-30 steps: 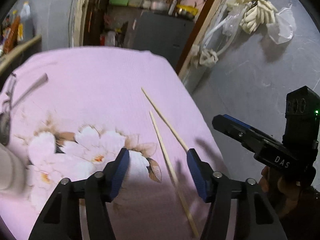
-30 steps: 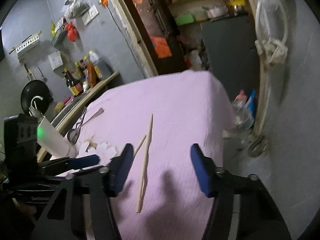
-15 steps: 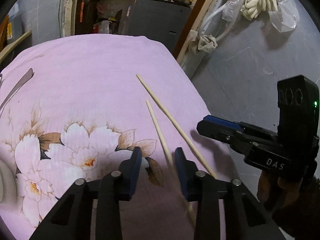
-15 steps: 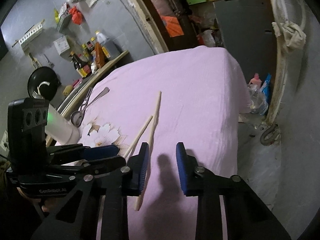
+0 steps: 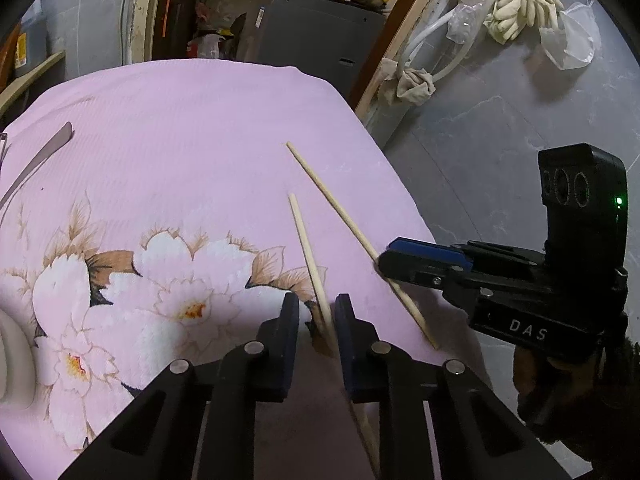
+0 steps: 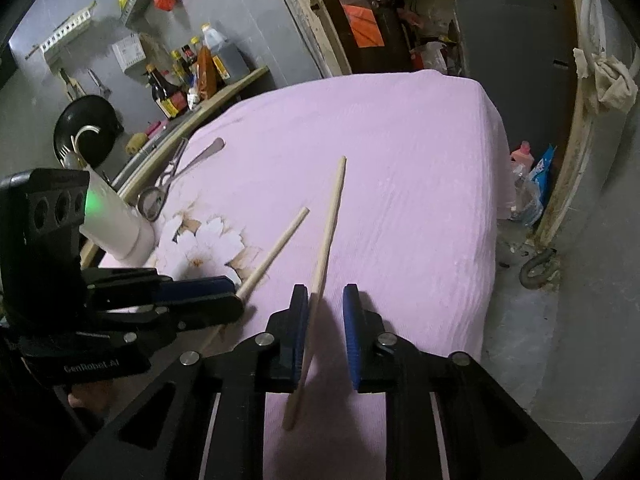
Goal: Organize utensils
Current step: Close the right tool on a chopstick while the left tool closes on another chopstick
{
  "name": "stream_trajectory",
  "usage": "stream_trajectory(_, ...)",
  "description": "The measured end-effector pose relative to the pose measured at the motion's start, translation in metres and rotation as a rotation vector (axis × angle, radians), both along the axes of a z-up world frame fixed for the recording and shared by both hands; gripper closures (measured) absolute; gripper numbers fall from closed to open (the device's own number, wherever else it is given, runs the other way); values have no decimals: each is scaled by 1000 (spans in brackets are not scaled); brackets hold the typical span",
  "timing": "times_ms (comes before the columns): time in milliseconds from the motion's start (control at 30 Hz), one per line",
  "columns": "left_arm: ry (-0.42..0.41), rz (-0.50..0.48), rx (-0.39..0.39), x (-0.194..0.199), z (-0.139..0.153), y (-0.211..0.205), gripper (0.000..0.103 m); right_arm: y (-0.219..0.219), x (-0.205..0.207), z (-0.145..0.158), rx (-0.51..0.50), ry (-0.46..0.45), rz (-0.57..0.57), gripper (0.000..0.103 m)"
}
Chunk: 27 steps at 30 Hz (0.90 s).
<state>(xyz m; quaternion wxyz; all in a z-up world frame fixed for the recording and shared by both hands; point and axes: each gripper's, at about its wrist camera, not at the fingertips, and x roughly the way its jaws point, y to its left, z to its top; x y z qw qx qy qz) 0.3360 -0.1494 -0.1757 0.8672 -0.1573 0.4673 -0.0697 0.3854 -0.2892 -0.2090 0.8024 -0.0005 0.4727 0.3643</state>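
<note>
Two wooden chopsticks lie on the pink flowered cloth (image 5: 180,152). My left gripper (image 5: 317,312) has its jaws nearly closed around the near chopstick (image 5: 306,248), which leans against the right pad; a gap remains at the left pad. My right gripper (image 6: 326,308) straddles the far chopstick (image 6: 330,220), which lies against its left pad, with a gap at the right pad. The right gripper shows in the left wrist view (image 5: 424,258) over that far chopstick (image 5: 328,200). The left gripper shows in the right wrist view (image 6: 200,292) on its chopstick (image 6: 276,248).
A metal spoon and a strainer (image 6: 168,180) lie at the far left of the cloth. A white cup (image 6: 116,220) stands behind the left gripper. Bottles (image 6: 192,76) stand on a wooden shelf. The cloth's right edge (image 6: 500,184) drops to the grey floor.
Both grippers have narrowed from wide open to nearly closed, each around one chopstick. Both have come down closer to the cloth.
</note>
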Motion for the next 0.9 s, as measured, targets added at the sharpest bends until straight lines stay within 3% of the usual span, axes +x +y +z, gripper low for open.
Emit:
stream_trajectory(100, 13, -5, -2, 0, 1, 0, 86, -2, -6, 2, -41, 11, 0, 92)
stream_trajectory(167, 28, -14, -6, 1, 1, 1, 86, -5, -12, 2, -49, 37, -5, 100)
stream_trajectory(500, 100, -49, -74, 12, -1, 8, 87, -29, -54, 6, -45, 136, -105, 103)
stream_trajectory(667, 126, -60, -97, 21, -3, 6, 87, -25, -44, 5, -41, 146, -122, 102)
stream_trajectory(700, 134, -62, -83, 22, -3, 4, 94, -23, -42, 5, -47, 140, -117, 102)
stream_trajectory(900, 172, -5, -88, 16, -2, 12, 98, -1, -20, 6, -67, 135, -85, 102)
